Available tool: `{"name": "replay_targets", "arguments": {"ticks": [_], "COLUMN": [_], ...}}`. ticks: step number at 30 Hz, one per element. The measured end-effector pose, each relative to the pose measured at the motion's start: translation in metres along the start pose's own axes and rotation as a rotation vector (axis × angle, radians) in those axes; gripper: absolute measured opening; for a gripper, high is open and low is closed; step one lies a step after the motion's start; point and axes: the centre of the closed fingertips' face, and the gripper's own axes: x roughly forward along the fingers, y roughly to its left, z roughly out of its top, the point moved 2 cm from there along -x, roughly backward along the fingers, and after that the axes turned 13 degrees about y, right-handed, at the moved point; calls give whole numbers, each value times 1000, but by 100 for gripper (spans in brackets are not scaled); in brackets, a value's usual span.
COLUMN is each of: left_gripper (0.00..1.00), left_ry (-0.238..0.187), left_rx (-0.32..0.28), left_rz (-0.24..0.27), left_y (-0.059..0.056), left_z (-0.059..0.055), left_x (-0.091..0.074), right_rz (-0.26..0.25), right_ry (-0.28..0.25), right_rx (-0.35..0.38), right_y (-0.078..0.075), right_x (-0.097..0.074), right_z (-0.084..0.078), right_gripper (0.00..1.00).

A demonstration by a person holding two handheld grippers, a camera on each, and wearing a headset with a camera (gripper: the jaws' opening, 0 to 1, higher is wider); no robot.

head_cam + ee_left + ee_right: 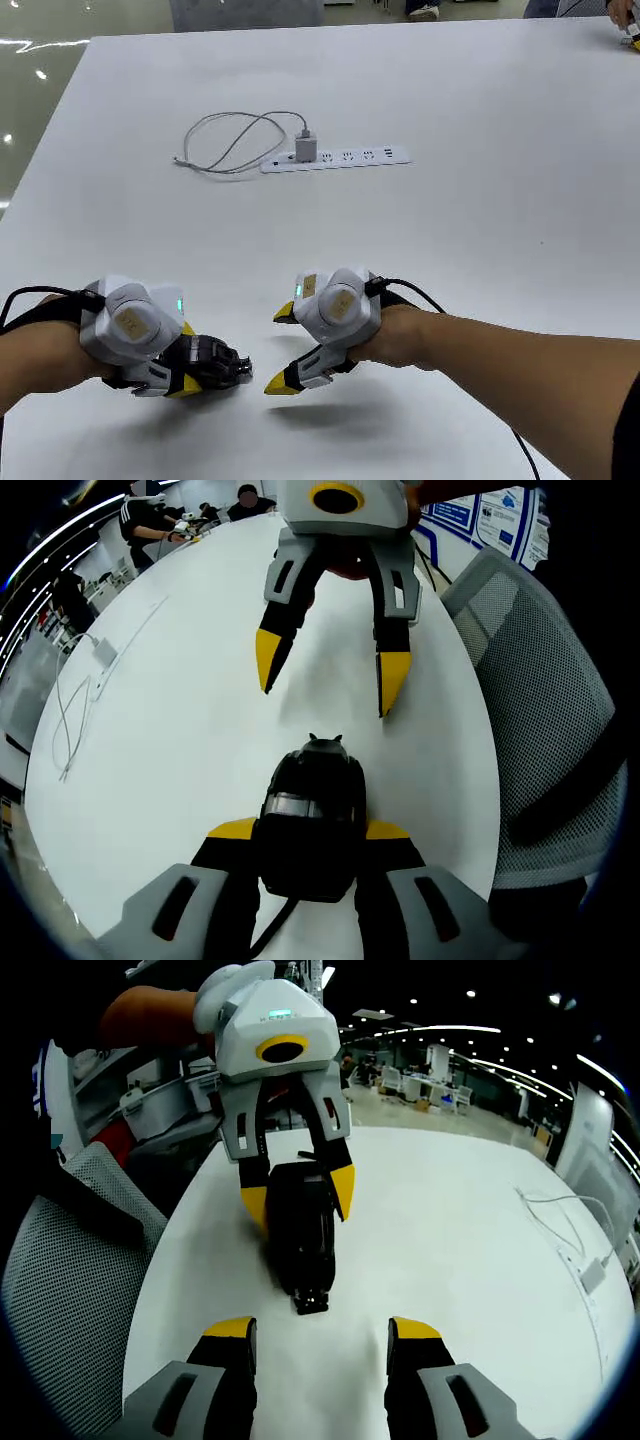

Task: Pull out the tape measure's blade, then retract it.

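I am holding the left gripper low over the white table, near its front edge. Its yellow-tipped tongs are pinching the black tape measure by its two sides. In the left gripper view, the tape measure is sitting between the tongs, its nose pointing toward the right gripper. The right gripper is facing it from just beside, apart from it. Its tongs are spread wide and gripping nothing, hovering just above the tabletop. Farther back on the table, a white power strip is lying with a charger plugged in and a looped cable beside it.
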Motion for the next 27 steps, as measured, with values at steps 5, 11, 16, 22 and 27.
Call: {"name": "replay_targets", "arguments": {"ticks": [5, 11, 16, 22, 27], "left_gripper": [32, 32, 32, 33, 33], "left_ry": [-3, -2, 8, 0, -6], "left_rx": [0, 0, 9, 7, 5], "left_rz": [-3, -5, -8, -16, -21], "left_y": [0, 0, 0, 0, 0], "left_z": [0, 0, 1, 1, 1], "left_x": [0, 1, 2, 2, 2], "right_rz": [13, 30, 26, 38, 46], "right_ry": [23, 37, 45, 65, 75], "right_rx": [-38, -45, -67, -94, -92], "right_y": [4, 4, 5, 8, 7], "right_x": [12, 24, 31, 34, 34], "right_z": [7, 12, 15, 12, 11], "right_gripper": [41, 28, 19, 12, 10]}}
